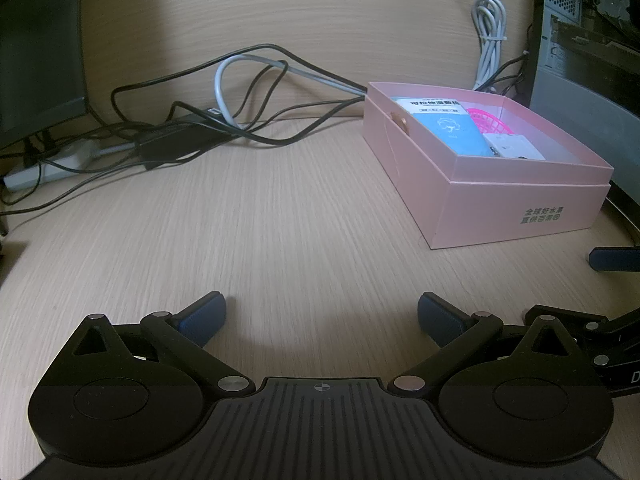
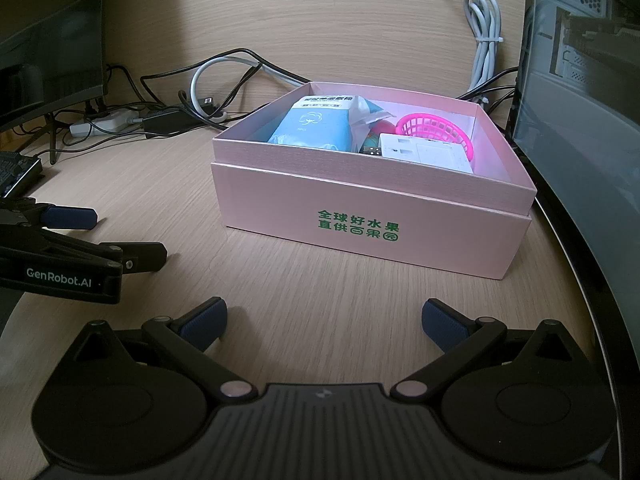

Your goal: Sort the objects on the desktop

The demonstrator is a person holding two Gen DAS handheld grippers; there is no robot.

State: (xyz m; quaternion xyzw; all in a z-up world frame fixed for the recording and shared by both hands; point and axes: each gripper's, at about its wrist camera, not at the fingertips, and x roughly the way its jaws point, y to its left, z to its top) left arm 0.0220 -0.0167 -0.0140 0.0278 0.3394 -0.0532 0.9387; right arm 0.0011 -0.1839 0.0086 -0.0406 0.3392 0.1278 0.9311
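My left gripper (image 1: 322, 316) hangs low over the wooden desk (image 1: 280, 220). Its two blue fingers are wide apart and hold nothing. My right gripper (image 2: 324, 320) is just the same: fingers spread, nothing between them. In the right view I can see the left gripper off to the left, near the desk top.

The pink box (image 2: 372, 216) sits on the desk in front of my right gripper, with green writing on its front. Its top is off. Inside it I see a blue pack of cotton pads (image 2: 312, 128) on the left, a pink plastic basket (image 2: 436, 128) at the back right, and a white flat plate (image 2: 424, 152) leaning in front of the basket. Something colourful lies between the pack and the plate, but I cannot tell what it is.

Behind the box are tangled black cables (image 1: 240, 120), a grey looped cable (image 1: 488, 40) and a white power strip (image 2: 104, 122).
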